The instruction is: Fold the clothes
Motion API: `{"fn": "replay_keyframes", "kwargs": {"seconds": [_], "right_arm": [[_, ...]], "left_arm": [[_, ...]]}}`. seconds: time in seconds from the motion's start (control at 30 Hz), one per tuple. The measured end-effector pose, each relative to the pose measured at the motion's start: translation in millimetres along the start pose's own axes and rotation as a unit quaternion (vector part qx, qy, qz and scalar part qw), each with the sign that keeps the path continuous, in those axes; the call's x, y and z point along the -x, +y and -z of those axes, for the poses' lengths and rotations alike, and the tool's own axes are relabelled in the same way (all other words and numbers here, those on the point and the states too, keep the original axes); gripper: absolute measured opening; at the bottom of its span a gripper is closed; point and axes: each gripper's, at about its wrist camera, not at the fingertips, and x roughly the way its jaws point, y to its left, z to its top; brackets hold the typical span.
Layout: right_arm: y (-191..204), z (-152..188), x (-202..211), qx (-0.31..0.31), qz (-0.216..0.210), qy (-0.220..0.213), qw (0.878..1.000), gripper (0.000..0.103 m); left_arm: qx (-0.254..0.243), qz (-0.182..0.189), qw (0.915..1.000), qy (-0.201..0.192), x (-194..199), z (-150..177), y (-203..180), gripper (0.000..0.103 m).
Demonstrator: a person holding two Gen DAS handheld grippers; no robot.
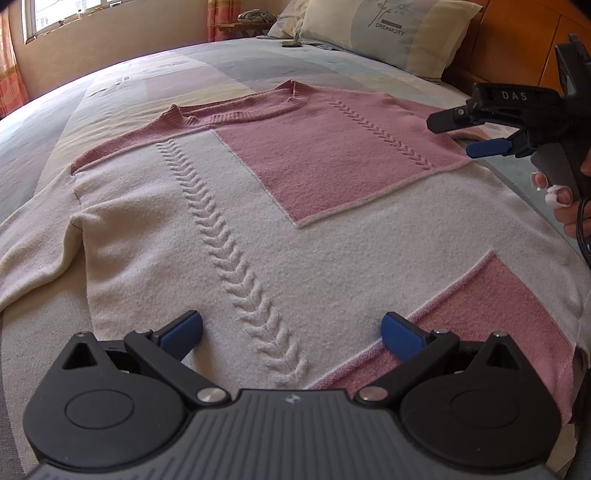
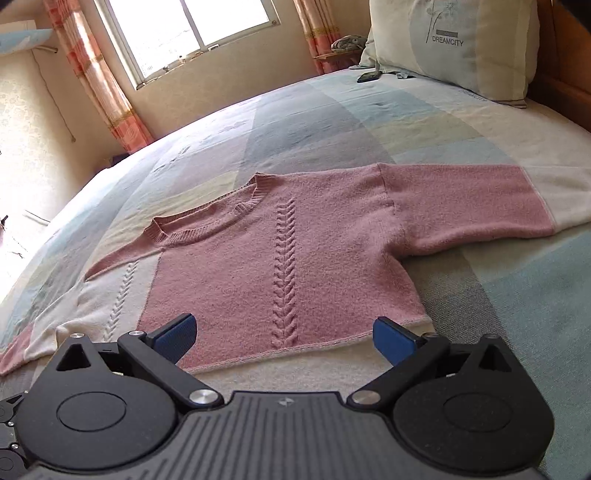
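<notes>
A pink and cream knit sweater lies flat, face up, on the bed, its collar pointing away from me. My left gripper hovers open over the cream lower body, beside the braided cable stitch, with nothing between its fingers. My right gripper comes in from the right at the sweater's shoulder edge, open and holding nothing. In the right wrist view the right gripper stands open above the pink panel. One sleeve lies stretched out to the right.
The sweater rests on a pastel patchwork bedspread. Pillows lean against a wooden headboard. A small dark object lies near the pillows. A hand holds the right gripper. A window and curtains stand beyond the bed.
</notes>
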Motion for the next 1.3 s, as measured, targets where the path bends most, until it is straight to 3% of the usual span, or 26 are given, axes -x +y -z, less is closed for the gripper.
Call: {"fn": "replay_keyframes", "kwargs": {"seconds": [0.13,0.23,0.37,0.47,0.6,0.77,0.8,0.87,0.97,1.13,1.3], "right_arm": [[-16,-7,-38,-0.011,0.021,0.039,0.999,0.103],[-25,-7,-28,-0.001,0.028,0.023,0.999,0.101],[-8,1,13,0.009,0.025,0.013,1.0,0.103],[9,25,46,0.045,0.008,0.023,0.999,0.103],[22,71,75,0.072,0.024,0.047,0.996,0.103],[26,145,94,0.121,0.106,0.079,0.984,0.103],[28,156,104,0.131,0.112,0.066,0.983,0.103],[31,170,117,0.124,0.117,0.087,0.981,0.103],[42,171,132,0.138,0.116,0.093,0.979,0.103],[77,156,126,0.178,0.079,0.06,0.979,0.103],[81,176,100,0.2,0.09,0.109,0.97,0.103]], "left_arm": [[-0.001,0.002,1.0,-0.001,-1,-1,1,0.102],[-0.001,0.003,1.0,-0.001,-1,-1,2,0.102],[-0.003,0.0,1.0,-0.003,0,0,0,0.102],[-0.004,-0.001,1.0,-0.005,1,2,0,0.102],[-0.006,-0.002,0.9999,-0.01,3,5,0,0.102],[-0.005,-0.006,0.9999,-0.01,3,5,-1,0.102],[-0.005,-0.006,0.9999,-0.01,3,5,-1,0.102],[-0.006,-0.007,0.9999,-0.01,3,5,-2,0.102],[-0.006,-0.007,0.9999,-0.01,3,6,-2,0.103],[-0.008,-0.007,0.9999,-0.009,4,6,-1,0.103],[-0.015,-0.007,0.9998,-0.009,6,6,-2,0.102]]}}
